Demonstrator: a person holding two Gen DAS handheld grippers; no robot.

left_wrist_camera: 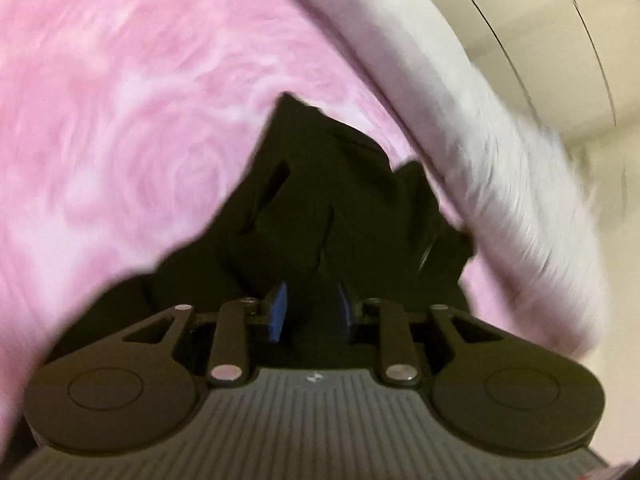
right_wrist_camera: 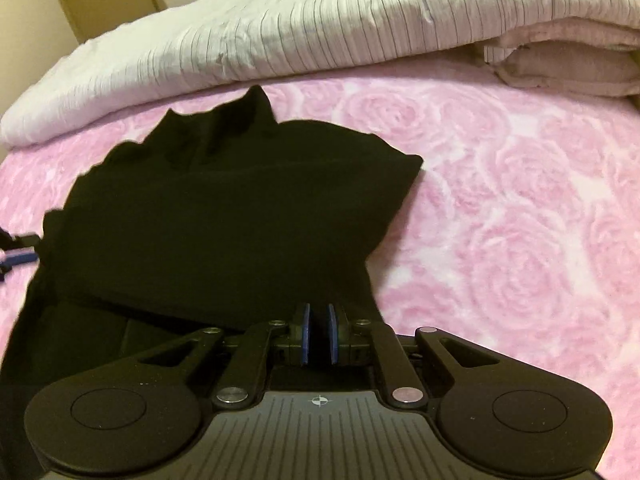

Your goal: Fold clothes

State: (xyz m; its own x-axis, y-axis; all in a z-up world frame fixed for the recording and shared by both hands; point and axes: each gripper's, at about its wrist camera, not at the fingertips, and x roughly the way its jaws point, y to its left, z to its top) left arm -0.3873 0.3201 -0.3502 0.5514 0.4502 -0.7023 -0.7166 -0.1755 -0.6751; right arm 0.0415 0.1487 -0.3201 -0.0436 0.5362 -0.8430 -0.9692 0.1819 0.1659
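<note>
pink rose bedspread [right_wrist_camera: 520,200] under a black garment [right_wrist_camera: 224,208], folded, rumpled top edge.

So just counting what's here: one black garment [right_wrist_camera: 224,216], a single dark piece, nothing else to fold that I can spot. Two grippers, the left gripper [left_wrist_camera: 310,312] and the right gripper [right_wrist_camera: 319,334], each with two blue-padded fingers, so four fingers total. One pink rose-print blanket [right_wrist_camera: 500,208] under it all. One white striped duvet [right_wrist_camera: 280,36] bunched along the far side. One folded pinkish pillow [right_wrist_camera: 568,64] tucked at the corner.
</note>
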